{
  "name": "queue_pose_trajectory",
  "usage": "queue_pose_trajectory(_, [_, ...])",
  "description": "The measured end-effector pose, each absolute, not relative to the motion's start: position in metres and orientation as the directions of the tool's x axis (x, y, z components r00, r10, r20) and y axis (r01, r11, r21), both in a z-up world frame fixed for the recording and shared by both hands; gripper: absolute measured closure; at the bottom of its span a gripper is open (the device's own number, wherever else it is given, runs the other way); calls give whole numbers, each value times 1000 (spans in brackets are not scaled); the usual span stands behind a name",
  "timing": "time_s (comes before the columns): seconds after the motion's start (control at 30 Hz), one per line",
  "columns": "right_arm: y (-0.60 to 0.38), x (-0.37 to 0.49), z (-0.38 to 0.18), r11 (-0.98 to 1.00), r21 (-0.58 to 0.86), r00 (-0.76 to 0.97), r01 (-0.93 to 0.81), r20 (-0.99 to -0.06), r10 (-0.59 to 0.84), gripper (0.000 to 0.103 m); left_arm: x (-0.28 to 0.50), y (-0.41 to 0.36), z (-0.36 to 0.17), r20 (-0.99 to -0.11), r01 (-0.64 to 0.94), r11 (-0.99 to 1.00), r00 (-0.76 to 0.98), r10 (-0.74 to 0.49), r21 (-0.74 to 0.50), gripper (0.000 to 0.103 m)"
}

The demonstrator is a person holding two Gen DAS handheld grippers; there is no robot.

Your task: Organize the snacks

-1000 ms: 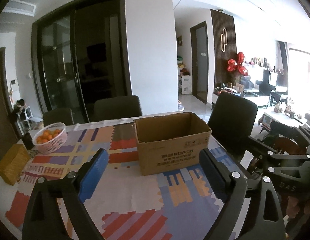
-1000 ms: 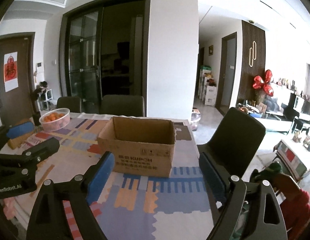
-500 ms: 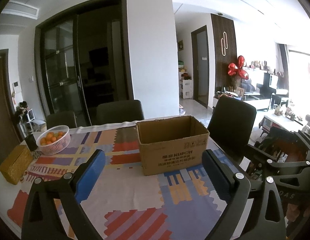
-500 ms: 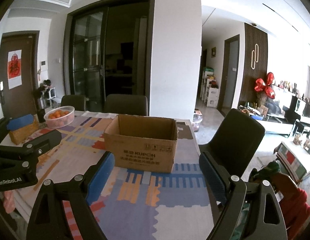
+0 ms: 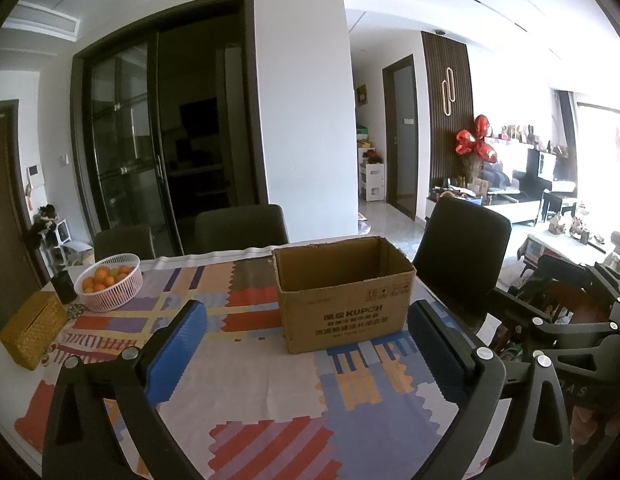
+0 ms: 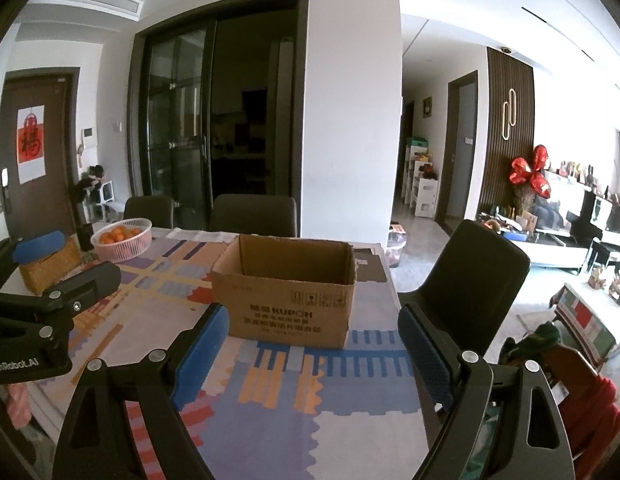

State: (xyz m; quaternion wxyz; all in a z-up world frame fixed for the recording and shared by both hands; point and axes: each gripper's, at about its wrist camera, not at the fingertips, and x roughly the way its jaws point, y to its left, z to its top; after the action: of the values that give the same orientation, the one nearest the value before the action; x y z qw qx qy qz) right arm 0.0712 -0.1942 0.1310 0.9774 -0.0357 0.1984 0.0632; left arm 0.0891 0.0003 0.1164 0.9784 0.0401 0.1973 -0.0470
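Observation:
An open brown cardboard box (image 5: pixel 342 292) (image 6: pixel 285 300) stands on the table's patterned cloth (image 5: pixel 245 384); its inside looks empty as far as I can see. No snack packets are in view. My left gripper (image 5: pixel 305 320) hovers over the cloth just short of the box, its jaws opening with nothing between the blue pads (image 5: pixel 177 344). To its right, my right gripper (image 6: pixel 313 316) is held open the same way, also short of the box and empty. Each gripper shows at the edge of the other's view, the right gripper (image 5: pixel 570 320) and the left gripper (image 6: pixel 67 258).
A pink basket of oranges (image 5: pixel 109 280) sits at the far left of the table, beside a black cup (image 5: pixel 63 286) and a yellow woven box (image 5: pixel 31 328). Dark chairs stand at the far side (image 5: pixel 237 224) and the right side (image 5: pixel 462 264).
The left gripper's jaws have spread a little wider. The right gripper and the box look the same as before.

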Motion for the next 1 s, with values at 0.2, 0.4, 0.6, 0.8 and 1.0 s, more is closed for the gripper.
queue_pose_trajectory(0.2, [-194, 68, 137, 990, -46, 917, -133, -385, 105, 16, 88, -1, 117, -392, 111, 992, 917, -78, 62, 0])
queue_pose_trajectory(0.4, [-194, 70, 137, 991, -42, 916, -128, -389, 101, 16, 88, -1, 116, -390, 103, 992, 918, -69, 68, 0])
queue_pose_trajectory(0.6, [-194, 69, 137, 991, -44, 917, -126, -387, 100, 16, 88, 1, 115, -392, 108, 992, 917, -74, 64, 0])
queue_pose_trajectory(0.8, [-194, 69, 136, 991, -45, 916, -125, -389, 98, 16, 88, 2, 113, -393, 107, 992, 917, -73, 65, 0])
queue_pose_trajectory(1.0, [-194, 69, 136, 991, -45, 915, -126, -390, 99, 16, 88, 3, 111, -402, 108, 993, 912, -78, 51, 0])
